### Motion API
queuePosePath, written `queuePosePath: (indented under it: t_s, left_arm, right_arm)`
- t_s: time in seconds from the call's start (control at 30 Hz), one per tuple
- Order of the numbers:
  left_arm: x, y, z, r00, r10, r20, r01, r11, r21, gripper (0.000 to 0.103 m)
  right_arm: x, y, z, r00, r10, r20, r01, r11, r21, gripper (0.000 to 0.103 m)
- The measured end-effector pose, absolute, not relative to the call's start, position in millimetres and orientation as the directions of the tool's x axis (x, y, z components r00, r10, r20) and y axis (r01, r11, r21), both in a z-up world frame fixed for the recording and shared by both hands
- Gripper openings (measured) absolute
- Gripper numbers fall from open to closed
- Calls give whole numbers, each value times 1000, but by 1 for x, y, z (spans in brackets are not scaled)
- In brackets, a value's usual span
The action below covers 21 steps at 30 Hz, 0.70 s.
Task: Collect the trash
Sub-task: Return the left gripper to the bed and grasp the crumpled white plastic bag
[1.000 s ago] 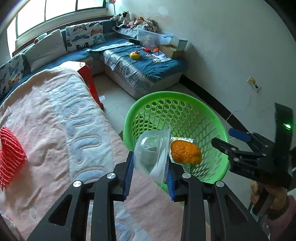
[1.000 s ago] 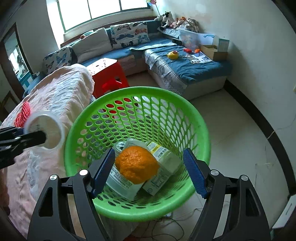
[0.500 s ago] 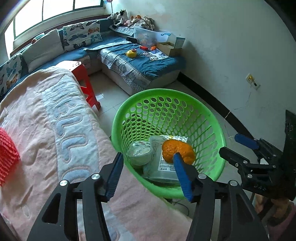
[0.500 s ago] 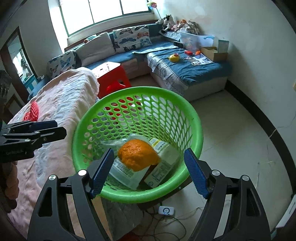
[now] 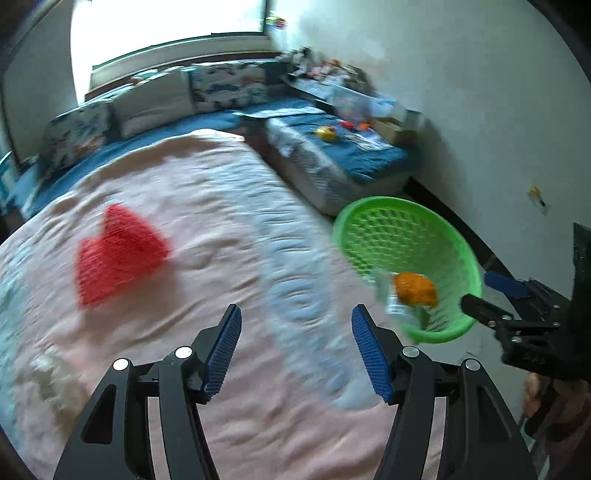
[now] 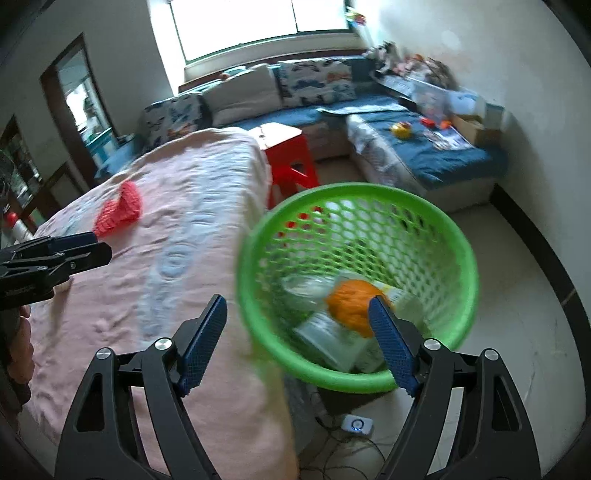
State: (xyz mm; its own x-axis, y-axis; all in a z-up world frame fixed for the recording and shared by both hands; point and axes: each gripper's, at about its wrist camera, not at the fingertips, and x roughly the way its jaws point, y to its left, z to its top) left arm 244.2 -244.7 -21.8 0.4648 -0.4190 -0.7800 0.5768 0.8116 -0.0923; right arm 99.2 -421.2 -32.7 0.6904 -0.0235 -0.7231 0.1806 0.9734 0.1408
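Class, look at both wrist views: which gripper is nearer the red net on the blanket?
Left. The left gripper hangs over the blanket, the red net just ahead of it. The right gripper sits by the green basket, farther away.

Left gripper (image 5: pixel 296 349) and right gripper (image 6: pixel 297 341): black skeletal frames with cut-outs, silver round screws, blue ribbed finger pads (image 5: pixel 223 350). Pinkish sleeve (image 5: pixel 570 439) at the right-hand grip.

Home living room: blue corner sofa (image 6: pixel 369 110) with cushions upper centre, window (image 6: pixel 258 22) above, red stool (image 6: pixel 291 162), toys (image 6: pixel 400 129).
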Motion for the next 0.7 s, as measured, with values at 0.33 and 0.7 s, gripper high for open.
queuePosePath:
  t_s: [0.33,0.7]
  left_arm:
    - [258,-125,-19,587,-247,-771,331,942,-50,74]
    - [283,-48,-43,560,-194,-805,178,978,-113,90]
  right_arm:
    - [132,-362,-23,700,74,-710,51,987,153,80]
    - [164,-304,-20,684,151,-714,-72,987,141,83]
